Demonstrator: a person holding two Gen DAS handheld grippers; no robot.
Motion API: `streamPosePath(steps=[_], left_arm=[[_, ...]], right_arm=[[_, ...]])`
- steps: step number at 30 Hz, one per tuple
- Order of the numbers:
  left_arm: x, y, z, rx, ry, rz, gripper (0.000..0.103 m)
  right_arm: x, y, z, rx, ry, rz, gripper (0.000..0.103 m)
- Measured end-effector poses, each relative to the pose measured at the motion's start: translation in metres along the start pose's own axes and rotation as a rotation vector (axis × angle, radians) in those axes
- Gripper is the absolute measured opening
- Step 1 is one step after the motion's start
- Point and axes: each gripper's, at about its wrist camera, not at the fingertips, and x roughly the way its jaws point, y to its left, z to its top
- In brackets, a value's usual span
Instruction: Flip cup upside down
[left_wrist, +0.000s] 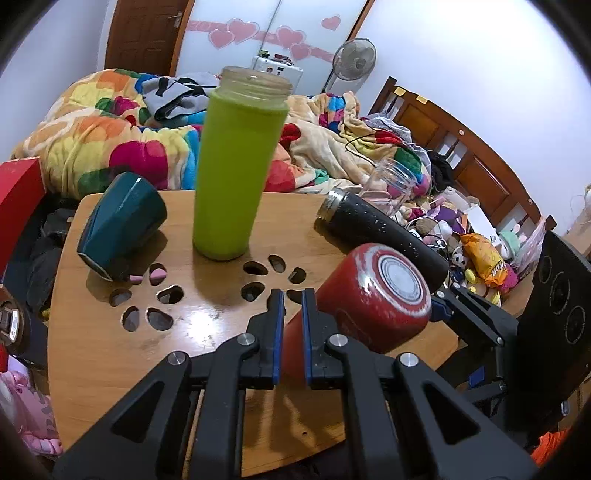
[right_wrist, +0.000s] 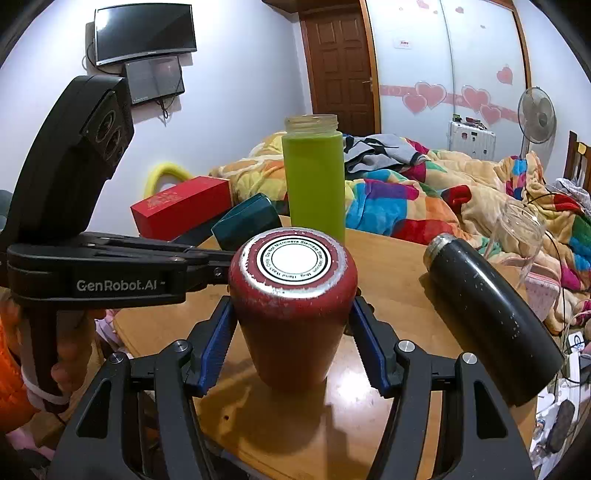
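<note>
The red cup (right_wrist: 293, 314) stands upside down on the wooden table (right_wrist: 391, 266), mouth on the wood and its worn base with the round white label facing up, sitting in the lower middle of your right wrist view. Your right gripper (right_wrist: 293, 347) has its blue-padded fingers (right_wrist: 216, 343) spread wide on either side of the cup's body; a small gap shows at each pad, so it grips nothing. In the left wrist view the same cup (left_wrist: 369, 299) fills the lower right of centre, and your left gripper (left_wrist: 291, 332) holds its two fingers (left_wrist: 275, 332) narrow and parallel, just beside the cup's left flank; the right-hand pad looks to be against the red wall, but you cannot tell whether it truly touches. Behind the cup, at the top middle of that frame, a lime green bottle (left_wrist: 236, 166) stands upright without a lid. To the left of it a dark teal mug (left_wrist: 122, 225) lies tilted on its side. On the right a black flask (left_wrist: 384, 236) lies on its side, its steel neck pointing toward the far edge, with a clear glass jar (left_wrist: 391, 184) just behind it. The tabletop shows paw-shaped cutouts (left_wrist: 159, 306) in the left wrist view.
</note>
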Motion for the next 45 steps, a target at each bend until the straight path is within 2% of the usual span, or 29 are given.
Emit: streamPosePath(steps=[12, 14, 25, 29, 34, 37, 39, 41, 44, 45], left_arm=[[-0.023, 0.008, -0.005, 0.031, -0.043, 0.099, 0.044], [-0.025, 0.007, -0.005, 0.039, -0.053, 0.102, 0.047], [-0.031, 0.008, -0.004, 0.035, -0.06, 0.105, 0.047], [-0.039, 0.005, -0.003, 0.051, -0.079, 0.132, 0.057], [-0.053, 0.0, -0.002, 0.07, -0.11, 0.153, 0.058], [-0.066, -0.009, -0.002, 0.093, -0.141, 0.167, 0.059], [-0.079, -0.018, -0.001, 0.114, -0.182, 0.178, 0.069], [-0.09, -0.026, -0.001, 0.131, -0.217, 0.19, 0.076], [-0.108, -0.041, 0.001, 0.162, -0.26, 0.202, 0.08], [-0.112, -0.045, 0.002, 0.168, -0.269, 0.206, 0.089]], right_arm=[[0.004, 0.005, 0.007, 0.013, 0.017, -0.028, 0.059], [0.005, 0.004, 0.008, 0.023, 0.017, -0.03, 0.059], [0.003, 0.012, 0.007, -0.008, 0.016, -0.031, 0.059], [0.001, 0.013, 0.006, -0.013, 0.01, -0.037, 0.06], [-0.008, 0.012, 0.006, -0.005, 0.008, -0.044, 0.069], [-0.023, 0.01, 0.006, -0.001, 0.002, -0.05, 0.069], [-0.036, 0.008, 0.008, 0.001, -0.012, -0.064, 0.072], [-0.052, 0.005, 0.014, 0.003, -0.033, -0.085, 0.085], [-0.076, -0.001, 0.025, 0.011, -0.079, -0.134, 0.085], [-0.084, -0.004, 0.03, 0.018, -0.091, -0.145, 0.086]])
